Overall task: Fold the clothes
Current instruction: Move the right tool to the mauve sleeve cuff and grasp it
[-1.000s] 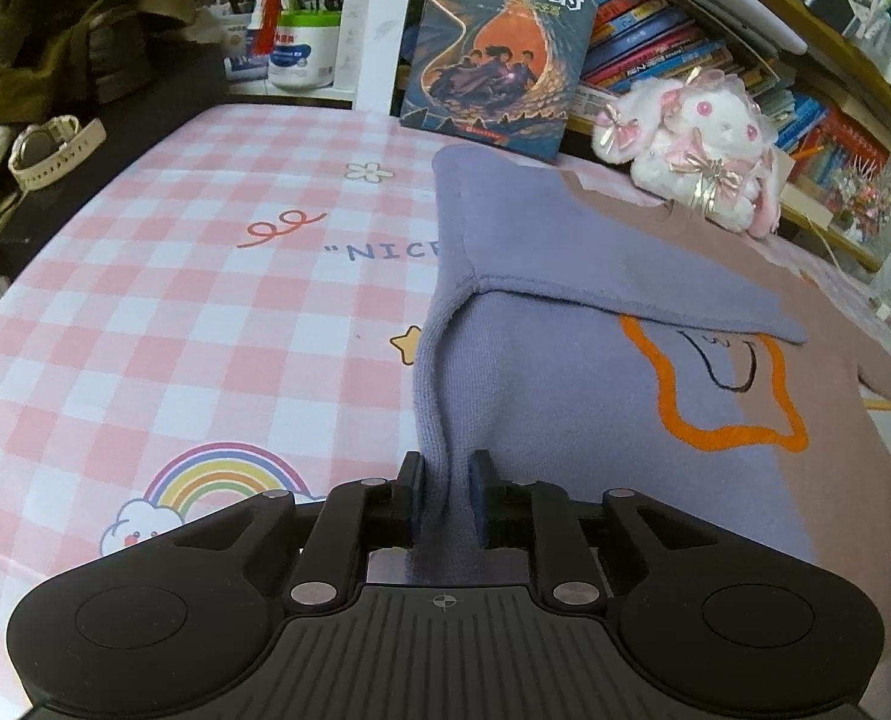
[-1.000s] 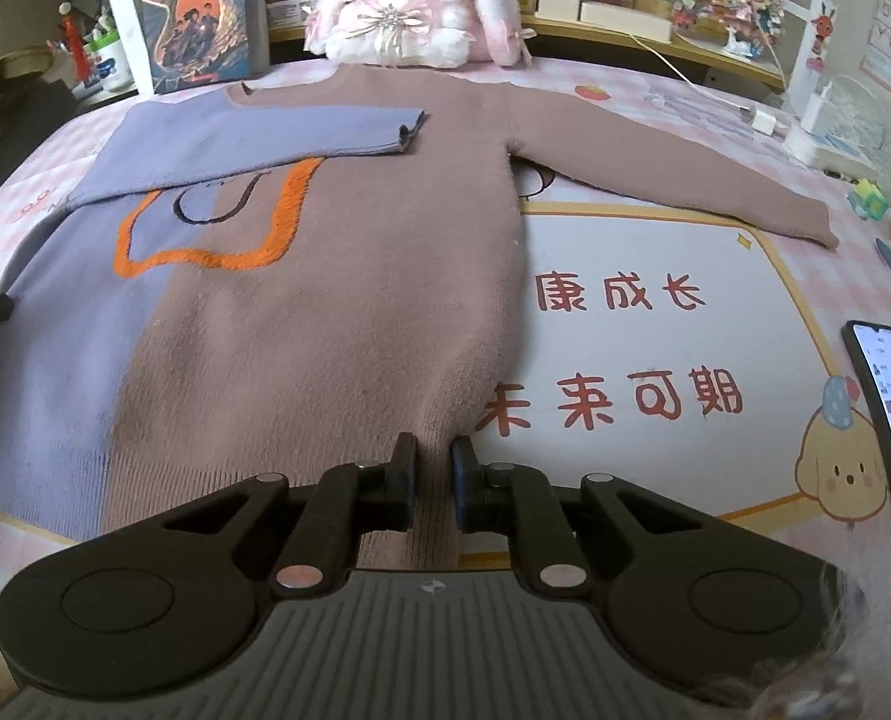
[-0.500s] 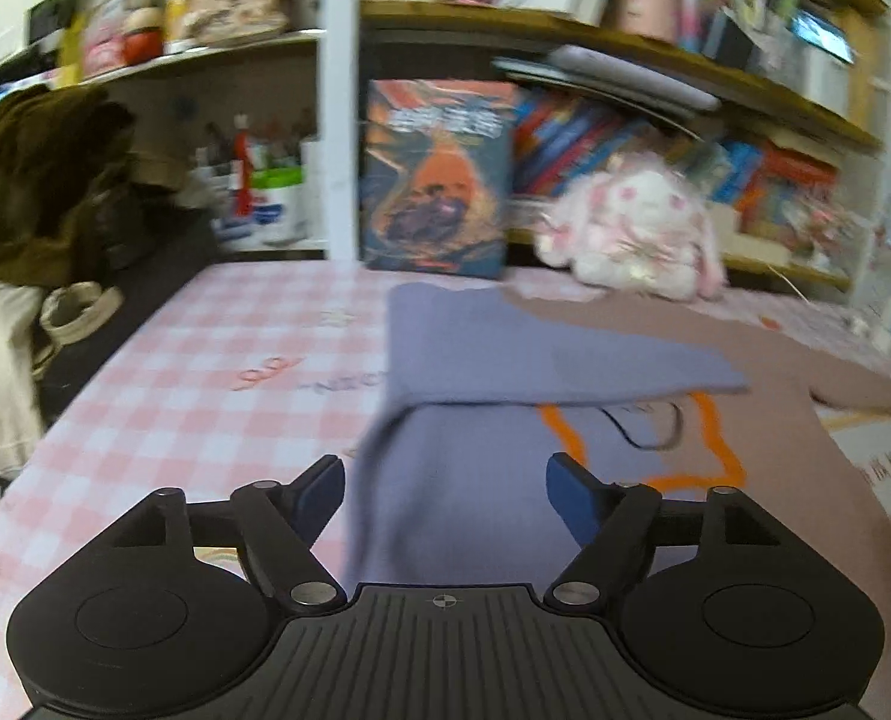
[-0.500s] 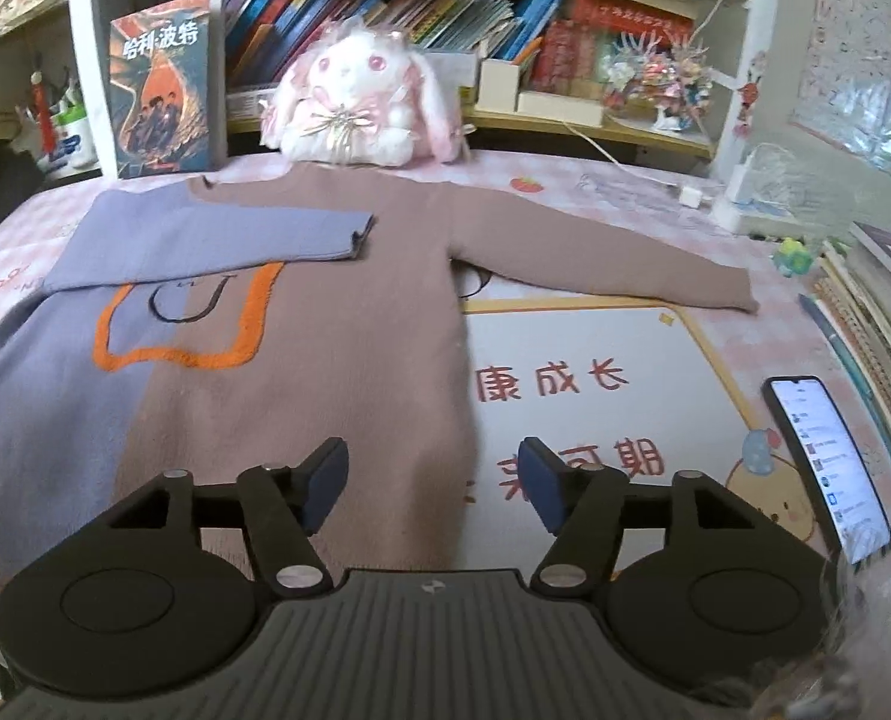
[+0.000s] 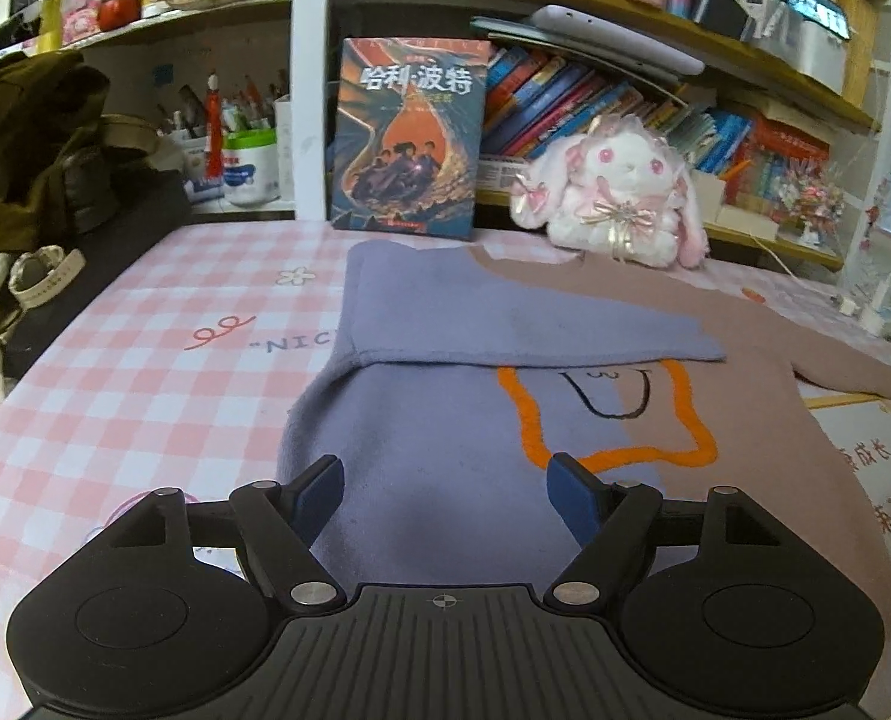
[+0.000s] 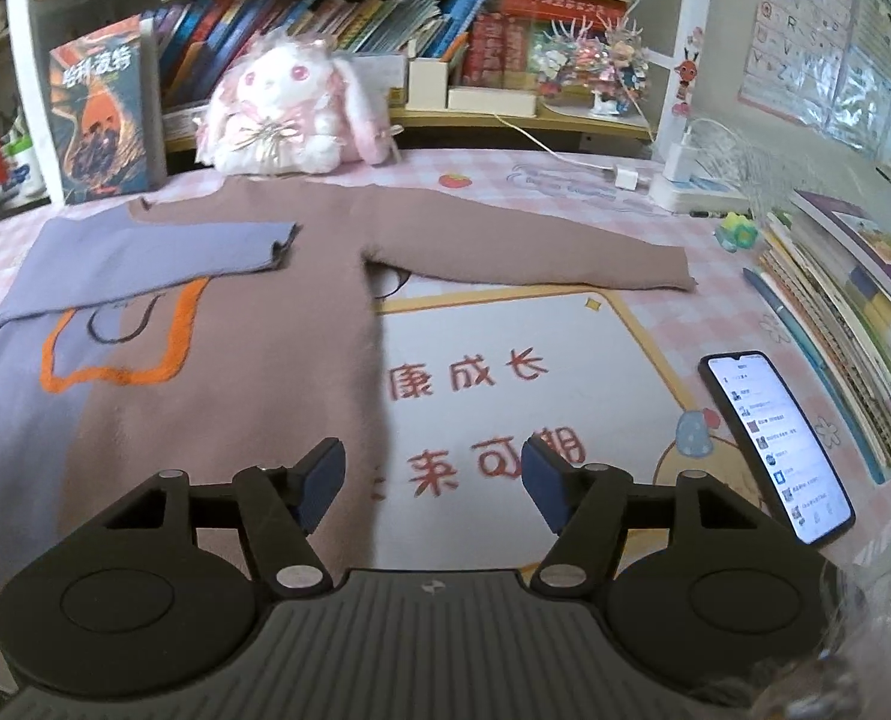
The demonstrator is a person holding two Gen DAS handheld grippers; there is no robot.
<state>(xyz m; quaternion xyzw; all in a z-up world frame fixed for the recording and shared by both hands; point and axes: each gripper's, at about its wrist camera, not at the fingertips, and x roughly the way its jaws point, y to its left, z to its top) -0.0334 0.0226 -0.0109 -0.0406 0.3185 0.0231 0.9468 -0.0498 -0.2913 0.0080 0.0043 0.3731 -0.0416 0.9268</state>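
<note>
**A:** so where's the sweater [image 6: 229, 330] vs the grippers? It's flat on the checked tablecloth [image 5: 145, 360], collar toward the shelf, hem toward the camera. Purple sleeve [image 5: 505, 324] is already folded across the chest; the brown sleeve [image 6: 523, 252] sticks straight out sideways to the right.

**B:** then the right gripper [image 6: 430, 477] is the nearer one imo. It's spread wide, gripping nothing, hovering over the hem's right edge with that sleeve ahead and right of it. Left gripper [image 5: 445, 495] is also wide open and empty above the purple side. Height off the fabric is hard to judge through the fisheye.
</note>
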